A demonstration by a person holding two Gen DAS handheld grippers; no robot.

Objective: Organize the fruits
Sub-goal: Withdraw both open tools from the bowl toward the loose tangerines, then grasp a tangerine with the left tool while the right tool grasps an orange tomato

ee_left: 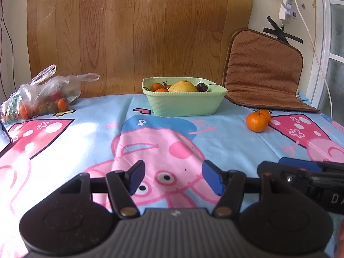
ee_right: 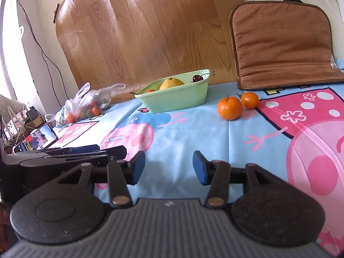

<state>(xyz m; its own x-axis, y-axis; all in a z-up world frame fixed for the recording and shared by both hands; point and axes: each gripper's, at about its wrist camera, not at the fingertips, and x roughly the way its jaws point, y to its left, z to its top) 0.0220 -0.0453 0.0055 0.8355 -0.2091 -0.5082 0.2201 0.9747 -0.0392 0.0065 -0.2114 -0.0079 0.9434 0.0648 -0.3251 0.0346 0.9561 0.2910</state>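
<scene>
Green dish [ee_left: 185, 105] sits well ahead of both tongs, already holding some fruit. Two loose oranges [ee_right: 229, 108] lie ahead and slightly right of the right gripper [ee_right: 168, 167], so I'd say that hand's nearer. They're round, no long axis. Left gripper [ee_left: 172, 177] and right are both part-open, nothing between the jaws.
</scene>
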